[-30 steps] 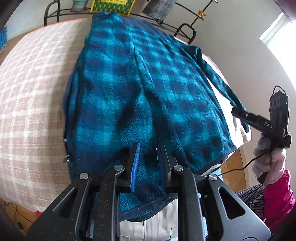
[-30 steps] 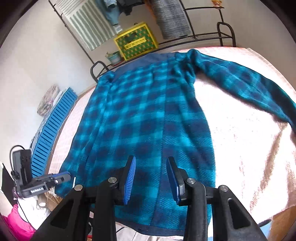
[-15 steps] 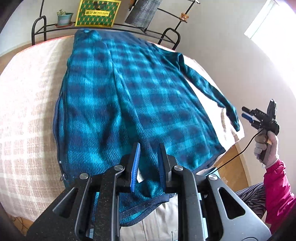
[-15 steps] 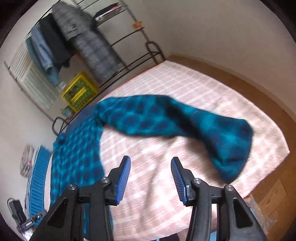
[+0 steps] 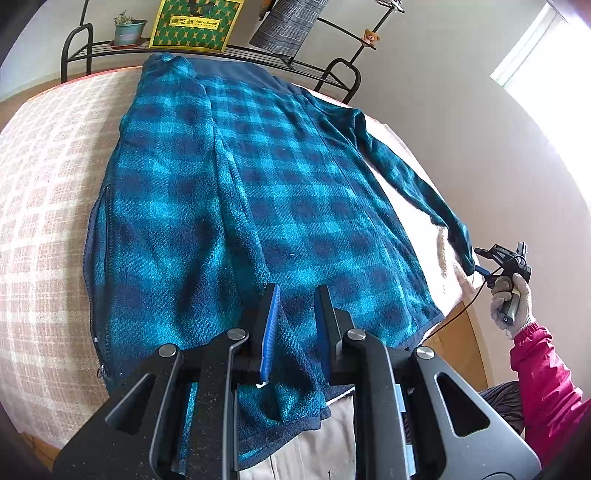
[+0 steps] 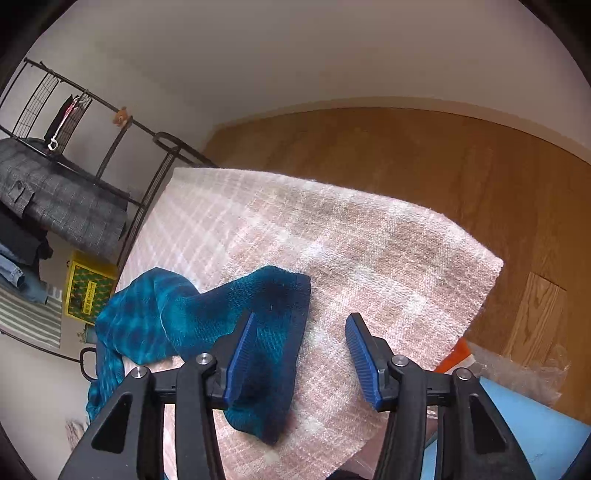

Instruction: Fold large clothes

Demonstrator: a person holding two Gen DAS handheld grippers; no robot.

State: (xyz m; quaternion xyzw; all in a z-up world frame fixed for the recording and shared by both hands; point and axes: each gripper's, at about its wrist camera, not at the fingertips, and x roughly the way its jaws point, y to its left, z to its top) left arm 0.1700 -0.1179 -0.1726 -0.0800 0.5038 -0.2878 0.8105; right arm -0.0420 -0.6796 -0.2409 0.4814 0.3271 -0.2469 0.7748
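- I am looking at the plaid fleece jacket (image 5: 266,206) lying spread on the checked blanket (image 5: 40,206), its collar toward 12 o'clock and its hem toward 6 o'clock, hanging off the near edge.
- My left gripper (image 5: 293,332) is sitting over the hem with a fold of fleece rising between the fingers; I cannot tell whether they are pinching it or only straddling it.
- My right gripper (image 6: 299,354) is standing released, wide apart, over the sleeve cuff (image 6: 275,317), which is lying near the blanket's corner at 5 o'clock from the body.
- Risk, as I am judging it: the cuff is sitting under the left finger rather than centred, so closing here could be catching one layer or the blanket with it.
- The sleeve is lying close to the blanket edge; a drag outward could be sliding it off.
- If the left hold is loose, the overhanging hem could be slipping floorward.
- On the yellow box (image 5: 197,24), I am reading "Asian Sweet" beside Chinese characters too small to make out.
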